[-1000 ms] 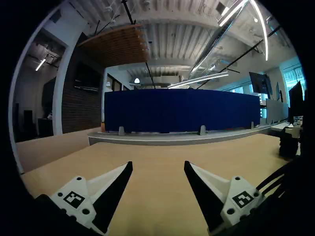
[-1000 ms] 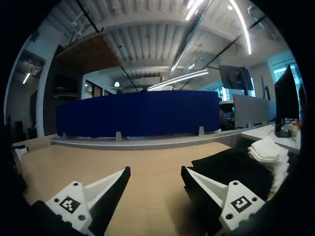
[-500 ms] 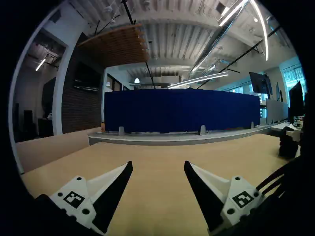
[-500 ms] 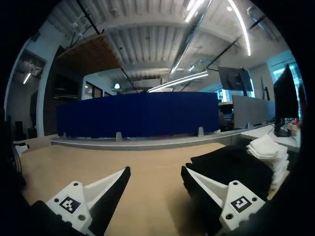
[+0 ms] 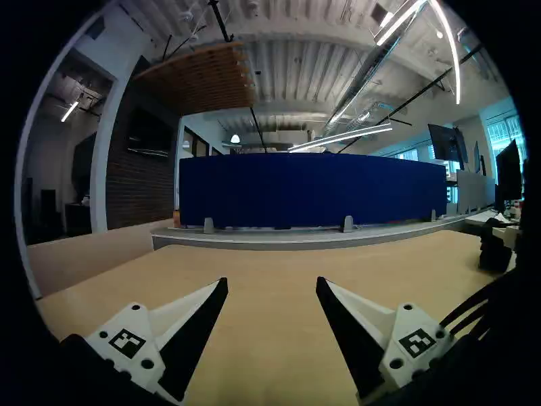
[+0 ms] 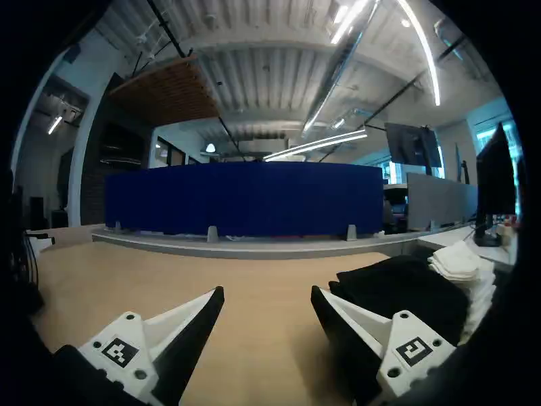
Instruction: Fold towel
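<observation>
Both tools spread and empty, towels waiting by the desk's right edge.
Left gripper view: left gripper point(image 5: 270, 280) low over the bare desk point(image 5: 270, 318), fingers wide apart, nothing between; blue divider point(image 5: 304, 189) along the far edge. Right gripper view: right gripper point(image 6: 266, 289) likewise agape and empty; black towels point(image 6: 406, 291) stacked just past its right finger, contact impossible to tell; white towels point(image 6: 463, 264) piled beside them, nearer the right edge, 2 stacks in all. Probably soft, light, limp and grippy rather than slick, so best pinched at a corner or hem of the top layer alone, shallow enough not to drag the layers beneath.
</observation>
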